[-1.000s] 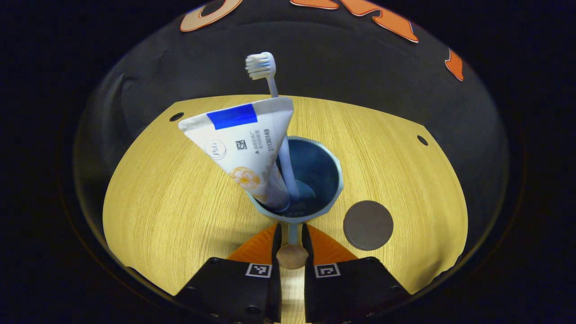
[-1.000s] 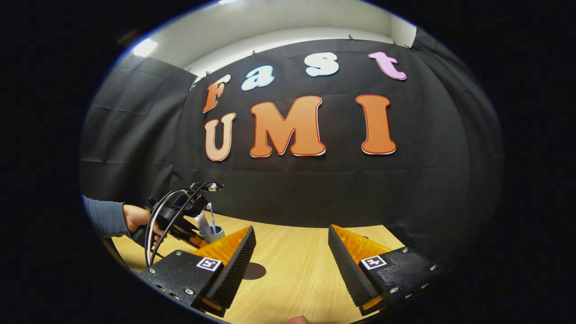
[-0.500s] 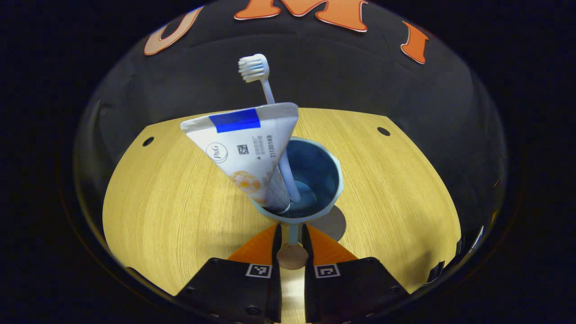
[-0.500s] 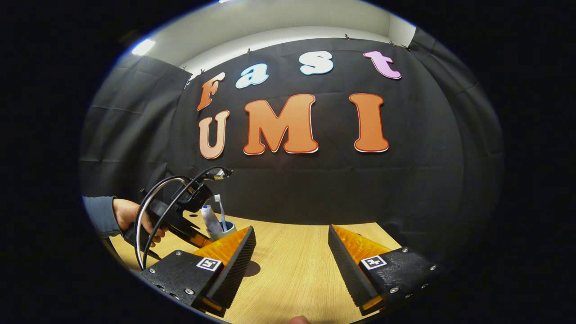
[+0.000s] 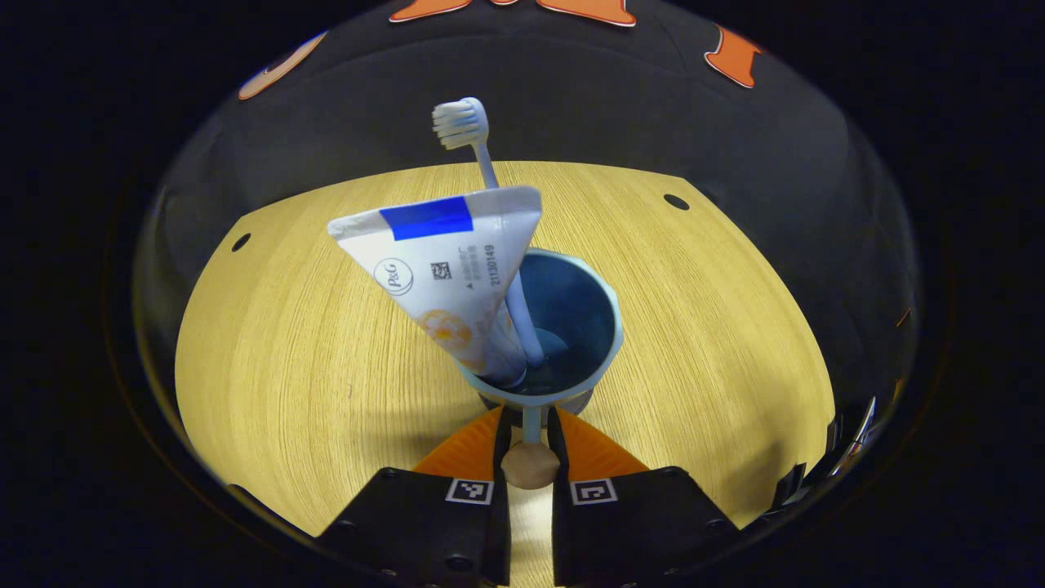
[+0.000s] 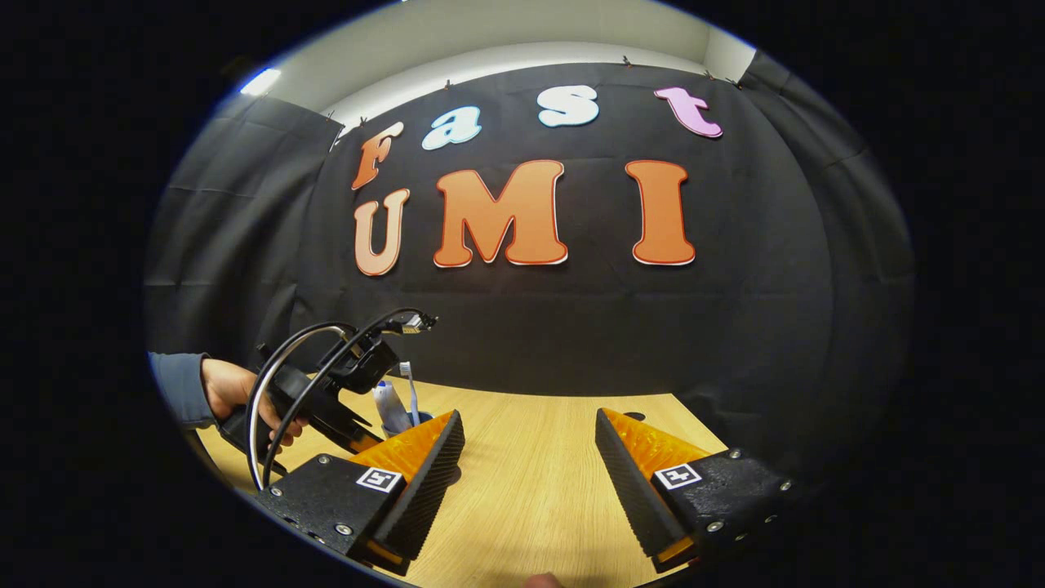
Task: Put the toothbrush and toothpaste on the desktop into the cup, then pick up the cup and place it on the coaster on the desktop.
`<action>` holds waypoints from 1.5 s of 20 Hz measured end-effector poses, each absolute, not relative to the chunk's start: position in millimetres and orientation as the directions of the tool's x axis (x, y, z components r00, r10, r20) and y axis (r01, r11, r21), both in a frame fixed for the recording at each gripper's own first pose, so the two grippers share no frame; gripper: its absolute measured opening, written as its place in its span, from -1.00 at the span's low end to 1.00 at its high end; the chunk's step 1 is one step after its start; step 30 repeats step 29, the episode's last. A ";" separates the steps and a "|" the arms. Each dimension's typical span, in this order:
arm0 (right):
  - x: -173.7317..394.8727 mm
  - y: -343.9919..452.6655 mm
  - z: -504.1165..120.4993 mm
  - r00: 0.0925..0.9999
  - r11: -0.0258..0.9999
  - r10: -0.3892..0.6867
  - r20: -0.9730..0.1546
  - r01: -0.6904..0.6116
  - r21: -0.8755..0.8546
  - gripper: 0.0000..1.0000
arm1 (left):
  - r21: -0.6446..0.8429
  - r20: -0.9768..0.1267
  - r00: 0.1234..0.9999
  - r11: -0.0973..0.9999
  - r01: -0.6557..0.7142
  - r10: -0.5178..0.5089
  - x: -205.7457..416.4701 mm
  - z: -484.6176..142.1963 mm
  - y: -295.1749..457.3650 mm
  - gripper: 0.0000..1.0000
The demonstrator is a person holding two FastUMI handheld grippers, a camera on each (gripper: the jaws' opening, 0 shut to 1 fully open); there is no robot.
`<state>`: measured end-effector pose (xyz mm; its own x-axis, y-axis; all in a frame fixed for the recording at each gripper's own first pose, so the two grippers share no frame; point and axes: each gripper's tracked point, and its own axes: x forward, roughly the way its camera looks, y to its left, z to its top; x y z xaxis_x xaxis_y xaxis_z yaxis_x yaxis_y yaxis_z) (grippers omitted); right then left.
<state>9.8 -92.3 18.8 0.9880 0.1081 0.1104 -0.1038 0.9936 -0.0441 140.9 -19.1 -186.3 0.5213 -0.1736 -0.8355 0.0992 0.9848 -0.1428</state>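
Note:
A blue cup (image 5: 584, 314) holds a white toothpaste tube (image 5: 445, 261) and a toothbrush (image 5: 460, 124), both leaning left. My left gripper (image 5: 531, 425) is shut on the cup's thin handle, whose round wooden knob (image 5: 531, 464) sits between the fingers. A dark sliver of the coaster (image 5: 575, 402) peeks from under the cup; I cannot tell whether the cup touches it. In the right gripper view, a hand (image 6: 237, 396) holds the left gripper (image 6: 326, 400) with the cup (image 6: 393, 425) at the left. My right gripper (image 6: 529, 457) hangs open over the desktop, holding nothing.
The wooden desktop (image 5: 310, 343) has small holes near its back corners (image 5: 676, 201). Black cloth walls it at the back. Part of the right gripper (image 5: 824, 461) shows at the right edge of the left gripper view.
My left gripper has carried the cup rightward over the coaster, which went from lying in full sight at the right to hidden beneath the cup. The right gripper stayed open and nearly still.

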 end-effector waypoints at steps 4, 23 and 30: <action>10.8 -92.2 14.3 0.991 0.995 0.100 0.090 -0.097 -0.039 0.93 | -0.103 -0.813 0.560 0.986 0.129 -0.158 147.4 -159.6 -31.0 -0.44; 34.3 -52.4 46.8 0.983 0.998 0.034 0.180 -0.024 -0.059 0.93 | 0.108 -0.177 0.984 0.994 0.000 0.019 146.9 7.1 49.5 0.98; 36.2 -31.7 58.6 0.972 0.998 0.047 0.229 -0.035 -0.055 0.93 | 0.074 -0.002 0.995 0.992 -0.103 0.104 116.5 44.2 96.9 1.00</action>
